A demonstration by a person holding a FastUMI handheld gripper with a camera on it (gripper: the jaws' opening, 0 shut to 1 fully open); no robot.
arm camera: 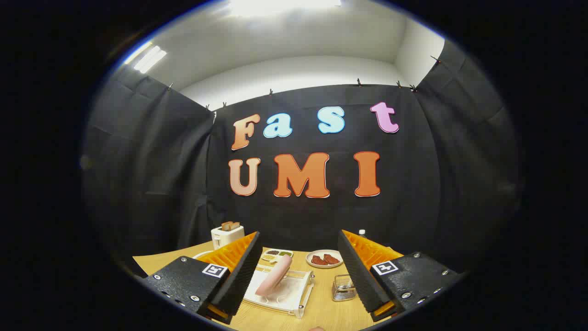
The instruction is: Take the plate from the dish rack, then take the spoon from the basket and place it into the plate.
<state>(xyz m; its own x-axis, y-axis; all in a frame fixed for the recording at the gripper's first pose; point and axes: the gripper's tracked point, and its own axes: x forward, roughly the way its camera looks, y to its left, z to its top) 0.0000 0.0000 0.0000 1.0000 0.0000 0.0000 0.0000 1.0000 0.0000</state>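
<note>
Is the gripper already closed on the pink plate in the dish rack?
No. The gripper is open, its fingers spread wide, and the pink plate stands untouched on edge in the clear plastic dish rack ahead between them.

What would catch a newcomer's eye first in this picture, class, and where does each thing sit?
First the open tool, its two fingers spread wide over the wooden table. Between them a pink plate stands tilted in the clear rack, with a small wire basket beside the rack. Beyond them sit a plate of meat, a tray and a toaster holding bread.
</note>
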